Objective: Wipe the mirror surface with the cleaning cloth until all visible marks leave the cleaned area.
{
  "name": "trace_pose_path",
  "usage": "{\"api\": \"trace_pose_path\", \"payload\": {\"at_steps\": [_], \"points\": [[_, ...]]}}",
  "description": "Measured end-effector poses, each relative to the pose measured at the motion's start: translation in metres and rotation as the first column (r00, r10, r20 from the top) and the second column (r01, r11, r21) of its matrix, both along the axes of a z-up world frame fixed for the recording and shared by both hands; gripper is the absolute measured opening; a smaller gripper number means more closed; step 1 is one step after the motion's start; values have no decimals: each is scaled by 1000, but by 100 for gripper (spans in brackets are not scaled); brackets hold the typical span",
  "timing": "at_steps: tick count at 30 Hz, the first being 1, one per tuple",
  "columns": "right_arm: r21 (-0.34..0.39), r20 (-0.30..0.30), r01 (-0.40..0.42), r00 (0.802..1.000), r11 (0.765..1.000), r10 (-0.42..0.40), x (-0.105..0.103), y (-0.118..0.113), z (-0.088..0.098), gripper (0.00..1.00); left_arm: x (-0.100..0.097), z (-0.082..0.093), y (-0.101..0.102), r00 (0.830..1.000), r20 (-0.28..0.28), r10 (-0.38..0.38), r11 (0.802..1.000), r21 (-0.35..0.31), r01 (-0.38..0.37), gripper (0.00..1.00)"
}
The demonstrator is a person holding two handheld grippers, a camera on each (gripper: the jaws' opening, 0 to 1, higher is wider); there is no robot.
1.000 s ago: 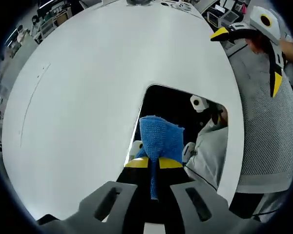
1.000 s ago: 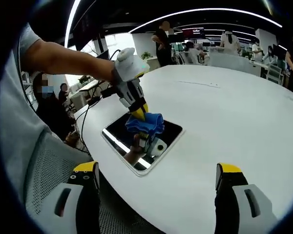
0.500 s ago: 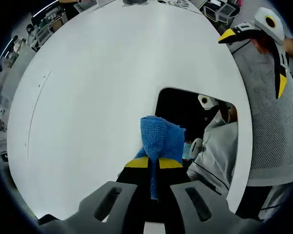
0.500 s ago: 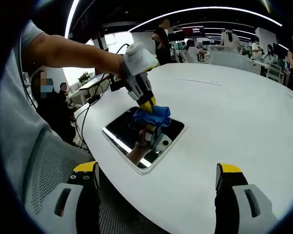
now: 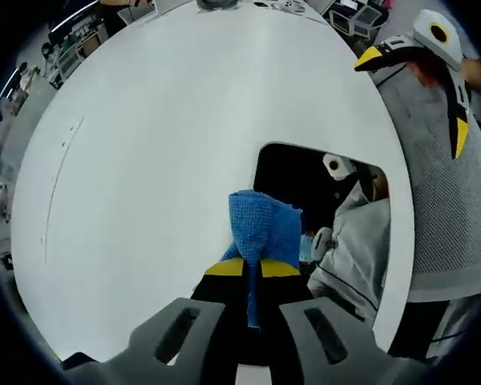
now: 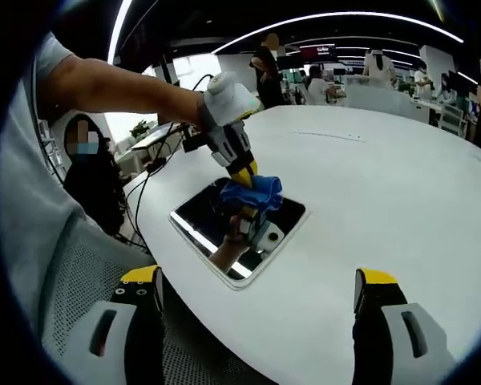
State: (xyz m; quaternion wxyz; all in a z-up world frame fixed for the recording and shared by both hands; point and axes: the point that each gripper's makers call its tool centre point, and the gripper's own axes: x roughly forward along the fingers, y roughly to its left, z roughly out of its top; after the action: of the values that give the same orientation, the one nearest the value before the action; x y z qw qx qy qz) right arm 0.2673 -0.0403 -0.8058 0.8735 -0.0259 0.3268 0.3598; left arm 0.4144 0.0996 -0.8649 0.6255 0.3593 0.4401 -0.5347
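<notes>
While left hand-held gripper (image 6: 242,172) pinches the cloth (image 5: 260,228) on the mirror (image 6: 236,228) w/ right hand-held gripper (image 6: 256,305) open, wipe w/ flat, overlapping strokes.

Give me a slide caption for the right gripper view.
Left tongs press a blue cleaning cloth onto the mirror on a white table; open right tongs wait nearby.

Left gripper (image 5: 252,269) clamped, right gripper (image 6: 256,301) agape.
</notes>
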Motion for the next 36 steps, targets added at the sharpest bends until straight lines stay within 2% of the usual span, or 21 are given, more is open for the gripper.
{"api": "trace_pose_path", "payload": {"at_steps": [24,28,36], "points": [[14,-1,-2,1000,1000,2,-1,-1,2,98,11,-1,47,1000,3,26,998,52,-27,1],[13,0,-6,1000,1000,6,-1,0,2,98,10,-1,48,999,0,35,998,52,-35,1],[18,2,-7,1000,1000,7,-1,3,3,98,7,0,48,998,30,55,997,52,-56,1]]}}
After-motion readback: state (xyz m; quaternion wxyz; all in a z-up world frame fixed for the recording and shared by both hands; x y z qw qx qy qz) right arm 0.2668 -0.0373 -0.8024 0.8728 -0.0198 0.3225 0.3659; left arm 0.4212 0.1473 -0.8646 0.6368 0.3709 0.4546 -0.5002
